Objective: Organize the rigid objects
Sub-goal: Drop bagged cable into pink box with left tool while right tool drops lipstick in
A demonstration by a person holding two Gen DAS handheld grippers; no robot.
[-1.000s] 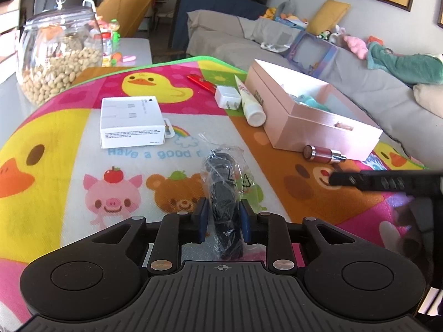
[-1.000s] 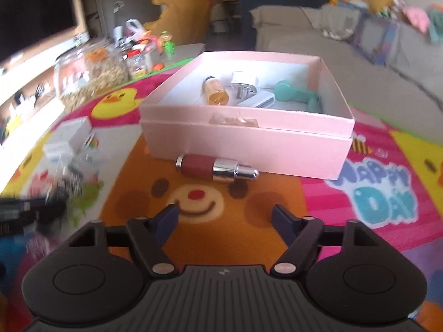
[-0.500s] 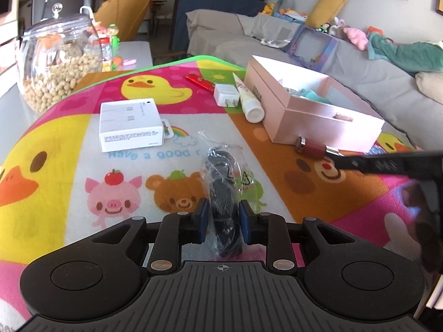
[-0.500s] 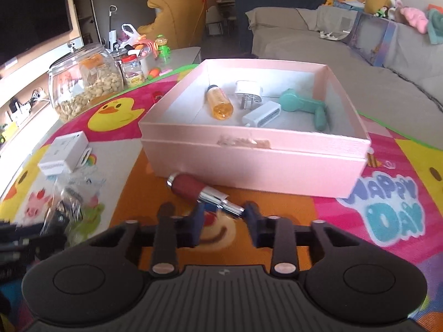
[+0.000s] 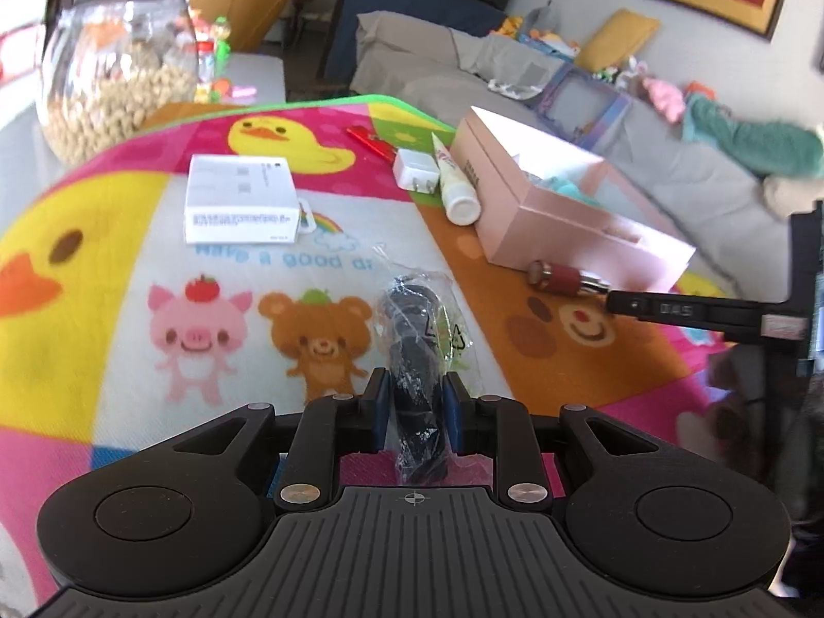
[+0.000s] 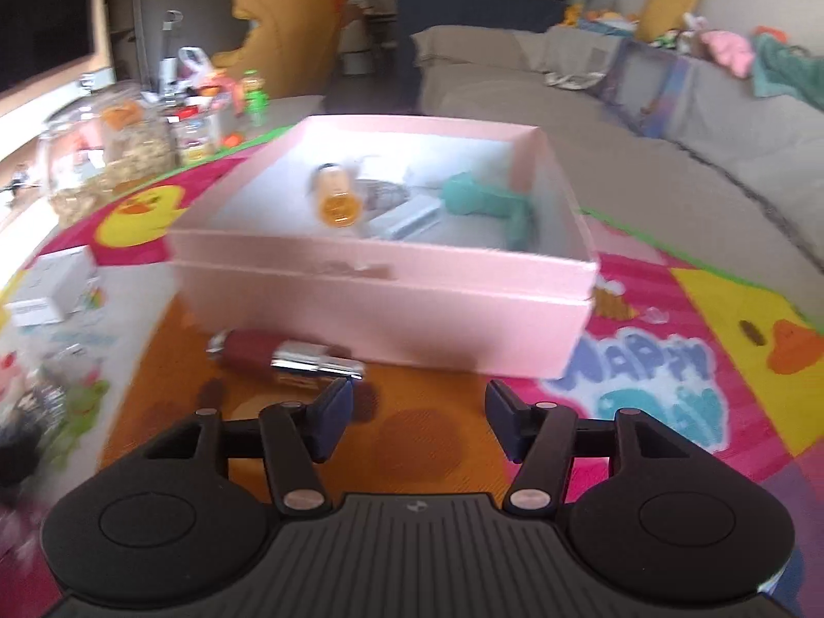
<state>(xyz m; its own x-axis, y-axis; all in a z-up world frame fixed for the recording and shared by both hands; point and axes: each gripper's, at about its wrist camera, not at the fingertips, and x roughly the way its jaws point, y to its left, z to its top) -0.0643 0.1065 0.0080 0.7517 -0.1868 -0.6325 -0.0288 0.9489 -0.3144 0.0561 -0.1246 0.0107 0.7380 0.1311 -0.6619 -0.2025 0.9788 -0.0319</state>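
The right gripper [image 6: 418, 412] has spread its fingers wide again after narrowing around the red bottle [image 6: 280, 355]. The bottle now lies left of them.

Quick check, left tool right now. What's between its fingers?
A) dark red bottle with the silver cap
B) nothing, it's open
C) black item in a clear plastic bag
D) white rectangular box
C. In the left wrist view the left tool is shut on the black item in a clear plastic bag, while the dark red bottle with the silver cap lies on the mat beside the pink cardboard box.
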